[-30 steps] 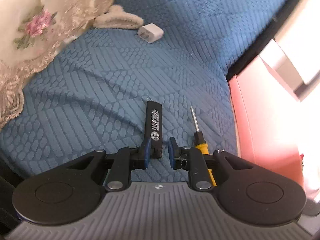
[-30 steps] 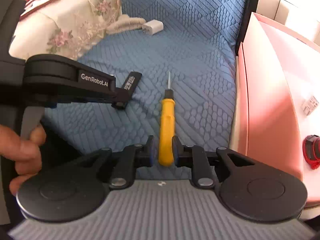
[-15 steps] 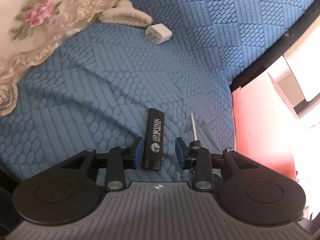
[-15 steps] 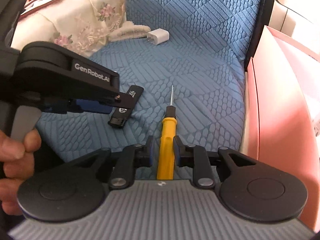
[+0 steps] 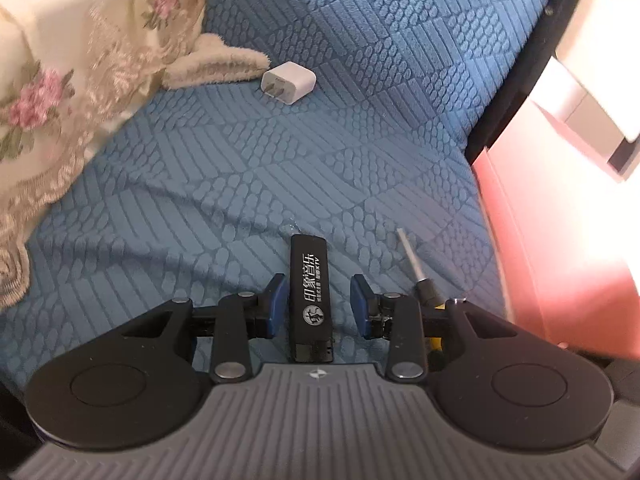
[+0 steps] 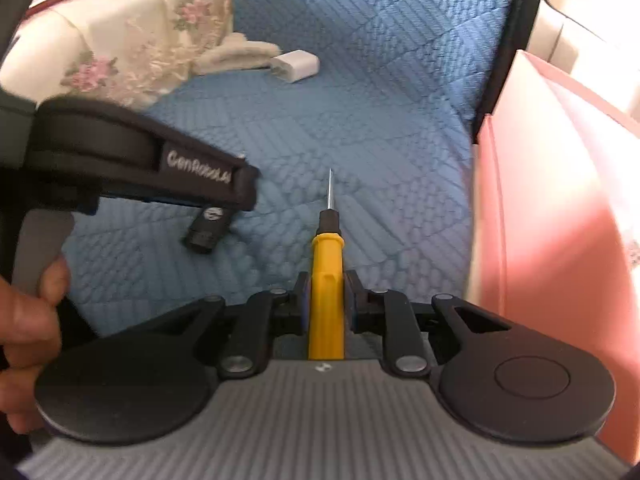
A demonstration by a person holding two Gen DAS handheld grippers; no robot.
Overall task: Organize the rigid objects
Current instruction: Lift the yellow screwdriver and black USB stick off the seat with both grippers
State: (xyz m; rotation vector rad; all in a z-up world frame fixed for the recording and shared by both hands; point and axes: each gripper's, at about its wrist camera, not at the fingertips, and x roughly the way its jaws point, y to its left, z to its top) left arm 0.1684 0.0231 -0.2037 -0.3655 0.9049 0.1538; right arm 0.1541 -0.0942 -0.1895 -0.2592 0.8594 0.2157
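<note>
Screwdriver (image 6: 326, 280) first: my right gripper (image 6: 326, 298) has its blue pads closed against the yellow handle, about midway along it, with the thin steel shaft pointing away from me over the blue quilted cushion (image 5: 280, 160). I take that cushion as my landmark. On it, just left of the screwdriver, lies a black lighter (image 5: 311, 300) with white printing, and my left gripper (image 5: 318, 300) straddles it with its fingers spread wide, a clear gap on each side, nothing gripped yet. In the right wrist view only the lighter's near end peeks out under the left gripper. Toward the back of the cushion, well apart from both tools, a white charger plug (image 5: 289, 82) rests just beside a cream fluffy cloth (image 5: 216, 66) and a floral lace cover (image 5: 60, 92). Along the cushion's right edge stands a pink bin (image 6: 560, 200), which I judge to be the likely destination. Both objects should be light and stiff. The screwdriver's handle looks smooth plastic, so I would keep the pads square on its thickest part to stop it from swivelling, and mind the sharp tip near the fabric. The lighter is narrow and glossy, likely slippery; I would close on its long flat sides near the middle, since the soft cushion may let it tip as the pads meet.
</note>
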